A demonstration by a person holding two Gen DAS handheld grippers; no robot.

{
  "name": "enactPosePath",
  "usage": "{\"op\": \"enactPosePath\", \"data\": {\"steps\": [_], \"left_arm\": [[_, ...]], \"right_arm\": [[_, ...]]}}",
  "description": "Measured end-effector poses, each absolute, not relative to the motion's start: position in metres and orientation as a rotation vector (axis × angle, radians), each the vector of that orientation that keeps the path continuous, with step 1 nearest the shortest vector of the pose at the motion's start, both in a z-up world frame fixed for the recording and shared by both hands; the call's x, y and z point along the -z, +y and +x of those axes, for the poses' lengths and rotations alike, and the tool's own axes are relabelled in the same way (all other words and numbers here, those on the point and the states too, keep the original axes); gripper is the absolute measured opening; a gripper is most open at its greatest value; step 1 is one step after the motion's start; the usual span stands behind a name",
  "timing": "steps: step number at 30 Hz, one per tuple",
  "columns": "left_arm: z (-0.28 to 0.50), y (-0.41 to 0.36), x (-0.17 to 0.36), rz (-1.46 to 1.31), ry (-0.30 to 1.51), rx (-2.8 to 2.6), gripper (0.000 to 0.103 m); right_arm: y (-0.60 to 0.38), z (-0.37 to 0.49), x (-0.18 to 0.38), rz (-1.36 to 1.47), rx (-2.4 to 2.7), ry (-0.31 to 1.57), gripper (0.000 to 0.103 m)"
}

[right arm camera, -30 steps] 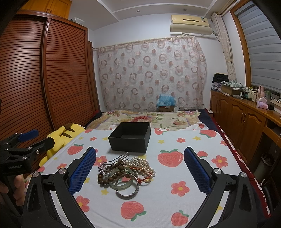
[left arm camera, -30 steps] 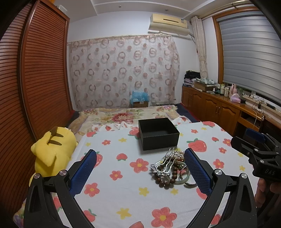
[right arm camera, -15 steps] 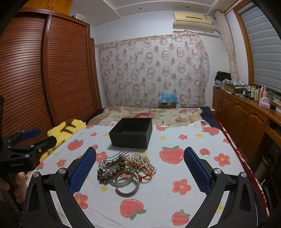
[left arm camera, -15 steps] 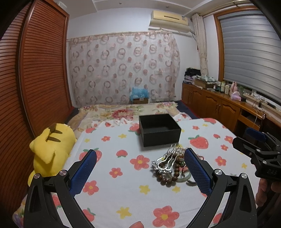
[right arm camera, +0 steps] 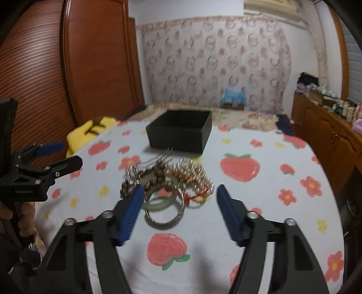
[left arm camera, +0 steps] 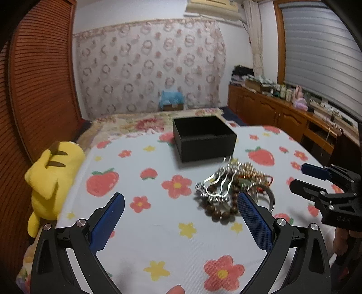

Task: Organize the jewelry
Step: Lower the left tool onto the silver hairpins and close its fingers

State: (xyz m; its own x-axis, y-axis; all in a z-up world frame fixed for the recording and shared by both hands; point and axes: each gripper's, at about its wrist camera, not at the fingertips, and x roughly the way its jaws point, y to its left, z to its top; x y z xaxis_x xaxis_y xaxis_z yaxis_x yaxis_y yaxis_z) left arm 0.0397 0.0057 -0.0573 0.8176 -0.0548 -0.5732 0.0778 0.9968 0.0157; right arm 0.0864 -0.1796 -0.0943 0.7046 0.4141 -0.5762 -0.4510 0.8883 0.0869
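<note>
1. The left gripper (left arm camera: pixel 181 217) hovers above the cloth (left arm camera: pixel 144 244) with its blue-padded fingers (left arm camera: pixel 254 219) spread wide and nothing between them.
2. The right gripper (right arm camera: pixel 179 210) is also spread, its jaws somewhat closer together than the left's, and it holds nothing. Its left pad (right arm camera: pixel 131 212) overlaps the edge of the jewelry pile (right arm camera: pixel 167 181) in this view; I cannot tell whether it touches.
3. The pile lies on the cloth just in front of the box (left arm camera: pixel 203 138), slightly right of centre in the left view. It is a tangle, with all pieces touching or overlapping.
4. In it: a silver hairpin (left arm camera: pixel 218 183), a strand of dark wooden beads (left arm camera: pixel 218 211), a pearl strand (right arm camera: pixel 194 171), red cord (right arm camera: pixel 192 196), a pale green bangle (right arm camera: pixel 158 204) and a metal bangle (right arm camera: pixel 165 212) lying over the green one on the near side.
5. The box is black, open-topped and upright. What is inside it cannot be made out.
6. Writing: the left gripper's body, seen from the right camera, carries small white lettering (right arm camera: pixel 24 191), too blurred to read. The right gripper's body, seen from the left camera, carries faint letters (left arm camera: pixel 340 219), also unreadable.
7. The cloth is white with printed strawberries and flowers. A yellow plush (left arm camera: pixel 52 174) lies at its left edge.
8. An air conditioner (left arm camera: pixel 212 5) hangs above a patterned curtain (left arm camera: pixel 149 65); no brand is legible on it.
</note>
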Motion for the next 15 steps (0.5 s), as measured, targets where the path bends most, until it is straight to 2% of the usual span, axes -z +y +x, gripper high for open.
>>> {"op": "enactPosePath", "data": {"steps": [6,11,15], "left_arm": [[0.058,0.005,0.079,0.045,0.678,0.109,0.097],[0.075,0.002,0.091,0.041,0.715,0.163,0.097],[0.091,-0.003,0.099,0.047,0.748,0.201,0.097]], "right_arm": [[-0.173,0.106,0.116,-0.081,-0.531,0.736,0.045],[-0.167,0.114,0.124,-0.102,-0.557,0.790,0.039],[-0.164,0.118,0.125,-0.140,-0.565,0.807,0.030]]}}
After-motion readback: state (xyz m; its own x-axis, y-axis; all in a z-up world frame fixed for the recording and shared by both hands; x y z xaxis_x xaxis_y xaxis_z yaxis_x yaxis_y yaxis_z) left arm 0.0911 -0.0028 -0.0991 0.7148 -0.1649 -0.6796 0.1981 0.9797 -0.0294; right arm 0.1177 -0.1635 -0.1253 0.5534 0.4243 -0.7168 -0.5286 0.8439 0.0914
